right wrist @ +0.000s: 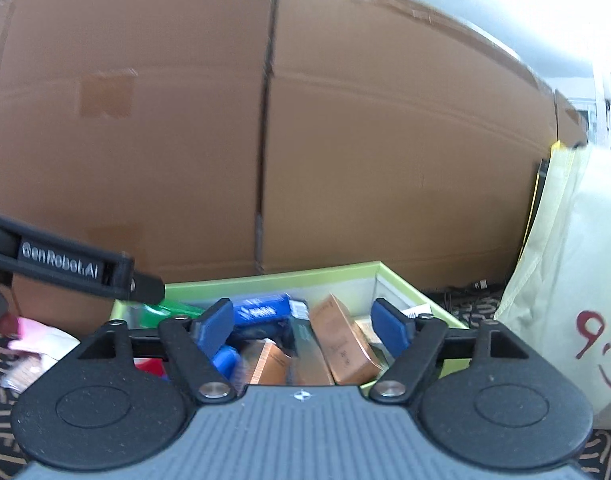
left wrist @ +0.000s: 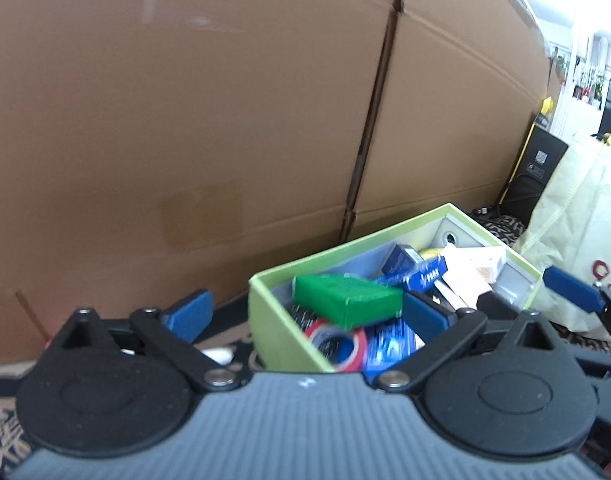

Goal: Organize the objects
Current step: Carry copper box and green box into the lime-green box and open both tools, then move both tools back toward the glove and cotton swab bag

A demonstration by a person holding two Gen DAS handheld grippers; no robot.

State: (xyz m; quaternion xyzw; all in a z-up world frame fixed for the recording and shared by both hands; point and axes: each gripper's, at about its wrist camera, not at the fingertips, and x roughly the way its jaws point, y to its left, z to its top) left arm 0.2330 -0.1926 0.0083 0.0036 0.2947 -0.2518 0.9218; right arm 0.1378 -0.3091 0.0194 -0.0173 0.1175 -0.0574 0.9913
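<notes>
A light-green open box holds several small items. Among them are a green packet, a red tape roll, blue cartons and copper-brown cartons. My left gripper hovers over the box's near left corner, open wide, its blue pads touching nothing. The right gripper stands open above the cartons, nothing pressed between its pads. One right finger shows past the box's right rim. The left gripper's arm crosses the right wrist view at the left.
Tall brown cardboard boxes form a wall right behind the box. A cream bag stands to the right, with a black case beyond it. Pink packets lie left on the patterned carpet.
</notes>
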